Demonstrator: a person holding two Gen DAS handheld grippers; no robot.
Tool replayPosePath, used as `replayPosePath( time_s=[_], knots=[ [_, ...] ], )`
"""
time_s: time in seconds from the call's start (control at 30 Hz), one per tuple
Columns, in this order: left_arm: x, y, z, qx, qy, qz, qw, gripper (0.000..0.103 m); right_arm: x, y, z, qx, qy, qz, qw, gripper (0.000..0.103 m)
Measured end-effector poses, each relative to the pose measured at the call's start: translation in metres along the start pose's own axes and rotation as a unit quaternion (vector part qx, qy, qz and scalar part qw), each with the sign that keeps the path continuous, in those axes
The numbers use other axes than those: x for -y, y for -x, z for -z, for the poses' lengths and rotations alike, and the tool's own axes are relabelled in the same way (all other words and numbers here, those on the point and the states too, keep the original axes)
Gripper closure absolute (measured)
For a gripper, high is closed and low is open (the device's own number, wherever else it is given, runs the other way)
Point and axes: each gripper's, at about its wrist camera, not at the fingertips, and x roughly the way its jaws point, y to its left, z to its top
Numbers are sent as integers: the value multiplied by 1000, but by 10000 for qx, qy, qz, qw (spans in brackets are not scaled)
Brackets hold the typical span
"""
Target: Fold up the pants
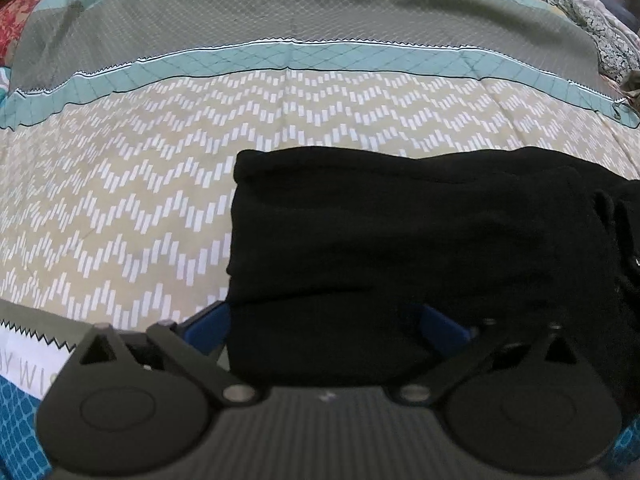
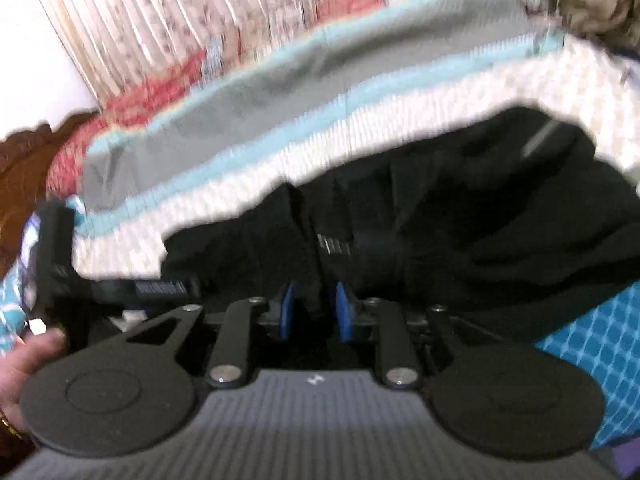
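The black pants [image 1: 420,248] lie folded into a thick rectangular stack on a bed covered by a patterned bedspread [image 1: 120,208], filling the lower right of the left wrist view, their left edge straight and their top edge running to the right border. The left gripper [image 1: 324,324] hangs over the near edge of the stack with its blue fingers [image 1: 210,322] spread wide apart, one just off the left edge of the cloth, the other over it; they press on nothing. In the right wrist view, which is blurred, the pants [image 2: 460,216] spread across the middle and right of the frame. The right gripper [image 2: 314,312] has its fingers [image 2: 343,312] close together with a narrow fold of black cloth between them; whether the pads actually pinch it I cannot tell. A hand [image 2: 24,364] shows at the lower left edge.
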Motion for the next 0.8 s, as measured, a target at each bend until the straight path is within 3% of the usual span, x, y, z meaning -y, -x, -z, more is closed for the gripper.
replayPosePath(
  time_s=[0.07,0.17,0.3,0.47,0.8],
  knots=[
    [1,1,1,34,-11,-21,10000,0,-10,2,-2,230,247,-131,9993,74],
    [2,2,1,59,-36,-43,10000,0,-17,-4,-4,228,396,-463,9979,74],
    [3,2,2,64,-52,-55,10000,0,-2,-45,11,-626,80,-386,9973,75],
    [4,2,2,97,-60,-64,9999,0,27,-49,9,-647,-606,-674,9938,80],
    [3,2,3,133,-58,-53,9999,0,19,-46,14,-564,-445,-646,9953,80]
  ],
)
